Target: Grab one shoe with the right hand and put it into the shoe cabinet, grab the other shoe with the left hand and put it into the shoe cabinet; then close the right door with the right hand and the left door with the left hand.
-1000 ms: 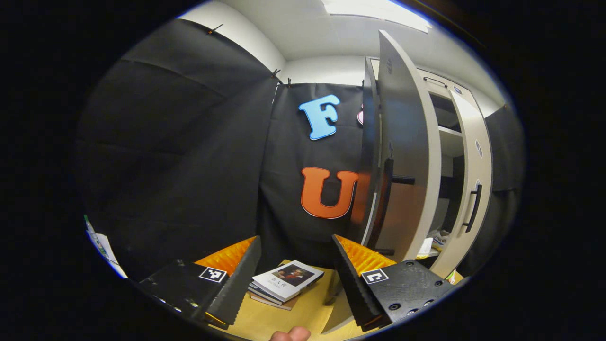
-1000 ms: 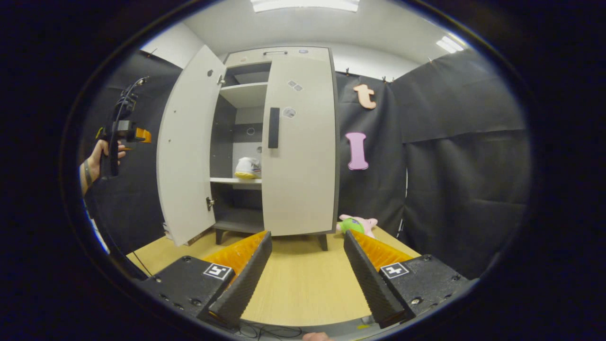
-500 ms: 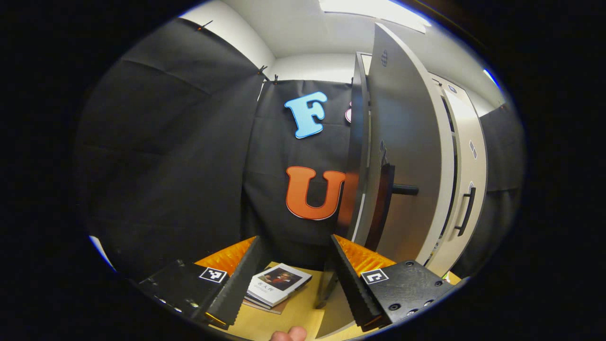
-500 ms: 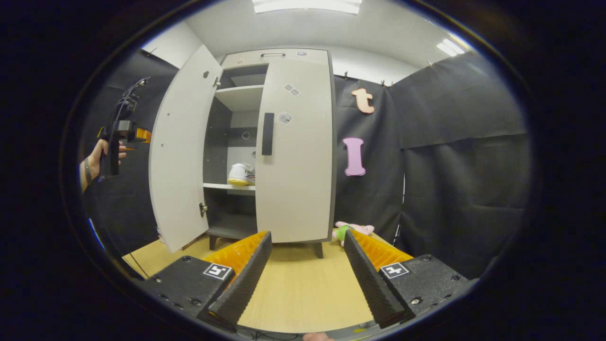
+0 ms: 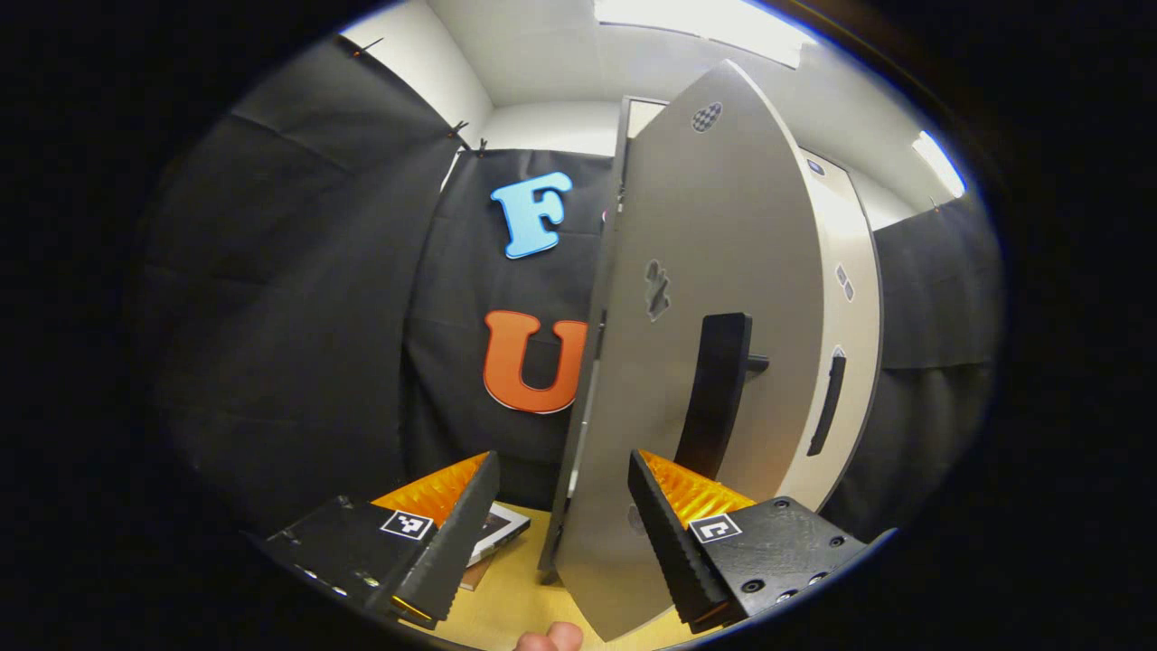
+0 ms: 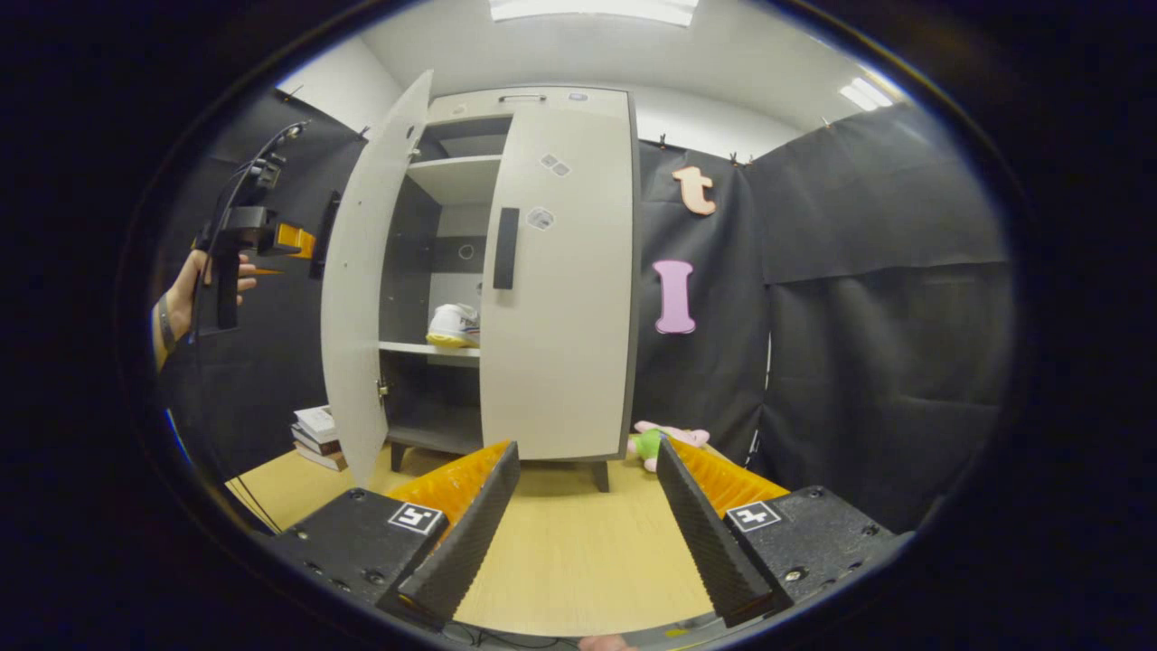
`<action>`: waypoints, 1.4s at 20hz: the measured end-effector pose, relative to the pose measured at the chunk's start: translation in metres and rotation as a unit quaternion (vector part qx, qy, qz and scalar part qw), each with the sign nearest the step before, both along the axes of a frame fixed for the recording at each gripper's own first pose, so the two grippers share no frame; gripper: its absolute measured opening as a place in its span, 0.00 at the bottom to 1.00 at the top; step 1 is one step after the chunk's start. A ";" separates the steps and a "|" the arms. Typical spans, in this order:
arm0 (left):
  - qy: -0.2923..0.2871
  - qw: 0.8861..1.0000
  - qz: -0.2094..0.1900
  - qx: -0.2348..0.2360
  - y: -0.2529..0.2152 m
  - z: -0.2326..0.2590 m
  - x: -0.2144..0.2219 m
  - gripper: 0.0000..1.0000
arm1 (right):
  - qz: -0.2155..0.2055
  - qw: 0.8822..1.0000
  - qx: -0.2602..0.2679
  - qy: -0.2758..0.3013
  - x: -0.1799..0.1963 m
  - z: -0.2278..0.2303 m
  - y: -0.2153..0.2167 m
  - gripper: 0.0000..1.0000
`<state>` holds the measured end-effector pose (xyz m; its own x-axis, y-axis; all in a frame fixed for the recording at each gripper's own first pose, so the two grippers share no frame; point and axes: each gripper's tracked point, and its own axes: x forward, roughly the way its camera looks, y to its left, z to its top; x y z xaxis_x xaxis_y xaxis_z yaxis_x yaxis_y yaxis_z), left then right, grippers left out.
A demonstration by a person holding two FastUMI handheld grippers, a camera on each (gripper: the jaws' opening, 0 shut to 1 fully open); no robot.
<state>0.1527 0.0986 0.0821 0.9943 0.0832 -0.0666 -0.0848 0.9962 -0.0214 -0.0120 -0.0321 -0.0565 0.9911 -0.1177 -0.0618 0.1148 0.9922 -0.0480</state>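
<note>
The pale grey shoe cabinet (image 6: 529,99) has its right door (image 6: 556,298) shut and its left door (image 6: 366,280) standing partly open. A white shoe with a yellow sole (image 6: 455,325) rests on the middle shelf. In the left gripper view the left door's outer face (image 5: 687,271) and black handle (image 5: 719,389) loom close. My left gripper (image 5: 560,533) is open, and the door's lower edge passes between its fingers. The right gripper view has the left gripper (image 6: 291,240) in a hand (image 6: 185,289) behind that door. My right gripper (image 6: 583,533) hangs open and empty, well back from the cabinet.
A stack of books (image 6: 316,434) lies on the wooden floor (image 6: 578,561) left of the cabinet, beside the left door's foot (image 5: 495,529). A pink and green plush toy (image 6: 664,440) lies at the cabinet's right foot. Black cloth walls close in on both sides.
The left door has swung toward the cabinet, narrowing the opening. My left gripper has moved in behind it, so its outer face now looms large. The right gripper has hardly moved.
</note>
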 end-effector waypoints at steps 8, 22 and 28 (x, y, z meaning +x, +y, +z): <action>0.017 0.998 -0.054 -0.009 -0.079 -0.019 0.051 0.88 | -0.018 1.000 0.005 0.007 0.000 -0.001 -0.014 0.95; 0.005 0.998 -0.062 0.015 -0.101 -0.033 -0.010 0.89 | -0.023 1.000 0.017 0.006 -0.005 -0.002 -0.025 0.99; 0.025 0.996 -0.080 -0.003 -0.134 -0.073 -0.072 0.89 | -0.015 1.000 0.013 -0.002 -0.012 0.003 -0.020 0.99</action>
<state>0.0805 -0.0354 0.0091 0.9903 -0.0771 -0.1156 0.0744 0.9969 -0.0270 -0.0239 -0.0523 -0.0535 0.9875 -0.1455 -0.0603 0.1444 0.9893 -0.0214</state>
